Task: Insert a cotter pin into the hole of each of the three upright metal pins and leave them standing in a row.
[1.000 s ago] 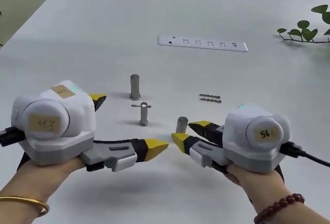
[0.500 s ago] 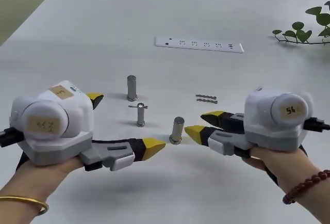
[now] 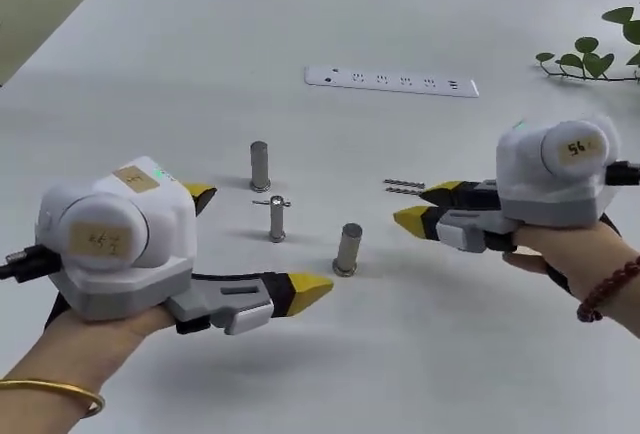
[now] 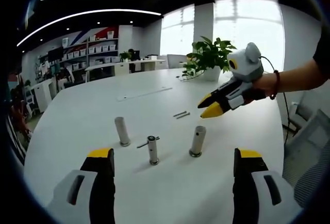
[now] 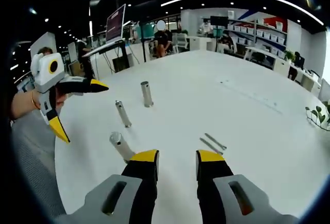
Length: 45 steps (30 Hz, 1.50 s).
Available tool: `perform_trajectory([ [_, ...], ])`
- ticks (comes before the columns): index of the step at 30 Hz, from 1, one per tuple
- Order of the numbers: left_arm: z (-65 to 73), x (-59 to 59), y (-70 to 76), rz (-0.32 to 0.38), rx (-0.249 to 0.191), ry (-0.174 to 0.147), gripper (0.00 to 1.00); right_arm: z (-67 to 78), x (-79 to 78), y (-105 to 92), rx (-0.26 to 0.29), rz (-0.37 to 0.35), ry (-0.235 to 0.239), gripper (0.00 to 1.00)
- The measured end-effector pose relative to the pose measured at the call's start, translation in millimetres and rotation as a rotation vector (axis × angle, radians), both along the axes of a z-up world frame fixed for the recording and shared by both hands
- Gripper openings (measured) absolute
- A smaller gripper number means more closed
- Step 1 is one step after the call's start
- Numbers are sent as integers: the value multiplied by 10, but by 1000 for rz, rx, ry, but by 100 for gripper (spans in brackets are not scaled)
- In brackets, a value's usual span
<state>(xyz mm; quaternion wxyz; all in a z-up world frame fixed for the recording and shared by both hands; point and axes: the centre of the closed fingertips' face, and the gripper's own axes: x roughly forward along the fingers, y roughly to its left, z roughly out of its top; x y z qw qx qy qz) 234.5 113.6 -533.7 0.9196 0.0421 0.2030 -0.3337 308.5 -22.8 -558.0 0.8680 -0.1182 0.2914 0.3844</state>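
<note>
Three upright metal pins stand on the white table: the far pin (image 3: 260, 166), the middle pin (image 3: 277, 220) with a cotter pin through its top hole, and the near pin (image 3: 348, 249). Two loose cotter pins (image 3: 405, 188) lie to their right. My left gripper (image 3: 254, 242) is open wide, low at the left, its jaws apart in front of the pins (image 4: 152, 150). My right gripper (image 3: 426, 204) hovers open and holds nothing, its fingertips just right of the loose cotter pins (image 5: 212, 142) and right of the near pin (image 5: 121, 145).
A white power strip (image 3: 392, 81) lies farther back on the table. A green plant (image 3: 598, 60) sits at the far right edge. In the right gripper view, desks and people stand beyond the table.
My right gripper has drawn back from the near pin, rising and moving right toward the loose cotter pins. The near pin stays upright. The left gripper has hardly moved.
</note>
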Motion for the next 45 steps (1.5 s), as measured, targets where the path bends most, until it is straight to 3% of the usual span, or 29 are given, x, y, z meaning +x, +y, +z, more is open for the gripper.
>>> perform_trajectory([
  [6,-7,-16,-28,-13,-2,6,95,-78,121,-45,-50,12,25,23],
  [9,5,-24,-51,-20,-6,4,95,-135,165,-70,-101,37,29,22],
  [19,-5,-13,-40,-18,-5,9,94,-272,363,-138,-154,46,50,21],
  [31,-47,-20,-38,-24,5,22,93,-443,456,-219,-176,33,94,19],
  [45,-52,-17,-25,-19,11,25,92,-506,434,-260,-242,58,130,4],
])
